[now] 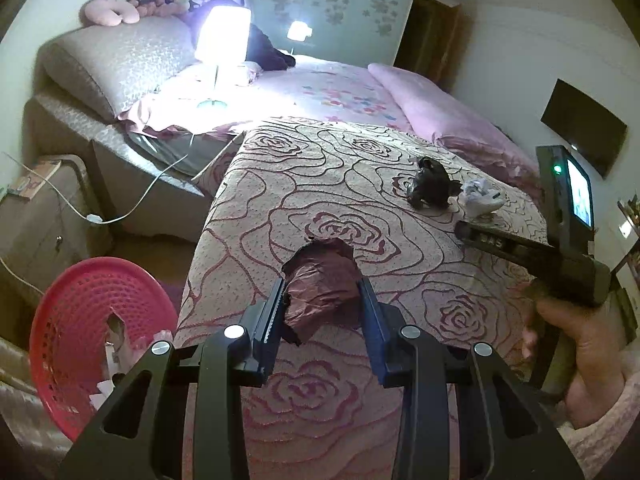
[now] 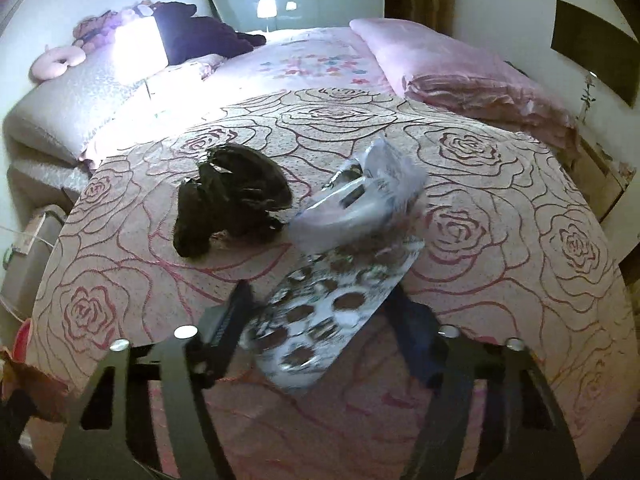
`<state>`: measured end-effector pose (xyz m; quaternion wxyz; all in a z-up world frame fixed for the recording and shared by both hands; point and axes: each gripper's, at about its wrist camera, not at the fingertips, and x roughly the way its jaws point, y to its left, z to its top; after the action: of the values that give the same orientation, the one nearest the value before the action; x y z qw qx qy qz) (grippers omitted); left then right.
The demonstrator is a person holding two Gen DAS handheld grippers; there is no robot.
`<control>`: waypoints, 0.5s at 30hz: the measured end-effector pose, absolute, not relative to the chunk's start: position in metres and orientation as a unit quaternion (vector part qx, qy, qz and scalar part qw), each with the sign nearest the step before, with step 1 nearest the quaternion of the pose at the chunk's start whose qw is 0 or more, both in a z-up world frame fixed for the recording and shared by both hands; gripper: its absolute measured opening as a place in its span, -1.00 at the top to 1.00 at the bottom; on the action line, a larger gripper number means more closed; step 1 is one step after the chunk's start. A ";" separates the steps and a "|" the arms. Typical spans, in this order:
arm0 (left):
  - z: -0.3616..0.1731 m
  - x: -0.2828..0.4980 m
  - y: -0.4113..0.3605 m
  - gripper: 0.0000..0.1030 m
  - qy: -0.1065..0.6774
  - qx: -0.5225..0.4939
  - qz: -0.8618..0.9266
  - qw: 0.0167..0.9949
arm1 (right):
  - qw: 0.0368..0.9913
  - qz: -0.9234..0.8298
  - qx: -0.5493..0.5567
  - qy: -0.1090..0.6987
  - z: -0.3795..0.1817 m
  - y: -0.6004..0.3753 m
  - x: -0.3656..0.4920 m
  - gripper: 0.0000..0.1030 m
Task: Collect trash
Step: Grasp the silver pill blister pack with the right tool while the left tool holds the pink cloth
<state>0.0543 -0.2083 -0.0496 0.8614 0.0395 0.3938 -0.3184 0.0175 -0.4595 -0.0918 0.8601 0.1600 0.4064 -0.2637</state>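
Red basket on the floor at far left, beside the bed; some scraps, pale paper by the look of it, already lie inside. Collection judged partly done.

Left tool: narrowly open, both pads pressed against a crumpled dark-red wrapper, held above the rose-pattern bedspread near the bed's edge. Judged next for the basket, which is close on its left.

Further right on the bedspread: a crumpled black bag and, just beside it, a crumpled white wrapper. Both still on the bed, untouched.

Right tool: about half open, with a flat silver-and-white patterned wrapper lying between the fingers. View is motion-blurred; the left finger is near the wrapper's edge, the right one dim behind it. Cannot tell whether the pads grip yet.

Remaining, as judged: drop the red wrapper, secure the patterned one, then fetch the black bag and white wrapper.
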 end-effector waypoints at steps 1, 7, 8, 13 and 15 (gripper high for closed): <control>-0.049 0.053 -0.208 0.33 0.394 0.039 -0.318 0.862 | 0.862 -0.257 0.162 0.406 -0.091 -0.462 0.014 0.02; -0.050 0.050 -0.204 0.33 0.396 0.036 -0.317 0.861 | 0.871 -0.224 0.169 0.404 -0.089 -0.457 -0.010 0.13; -0.050 0.049 -0.204 0.33 0.396 0.037 -0.317 0.861 | 0.873 -0.217 0.169 0.403 -0.089 -0.455 -0.015 0.13; -0.050 0.043 -0.200 0.33 0.393 0.038 -0.318 0.862 | 0.885 -0.176 0.157 0.402 -0.089 -0.436 -0.045 0.14; -0.050 0.041 -0.199 0.33 0.392 0.037 -0.318 0.862 | 0.889 -0.164 0.151 0.401 -0.090 -0.430 -0.056 0.14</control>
<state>0.0411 -0.1991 -0.0495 0.8623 0.0367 0.3923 -0.3180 -0.0556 -0.4296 -0.0895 0.8886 0.1513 0.4010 -0.1635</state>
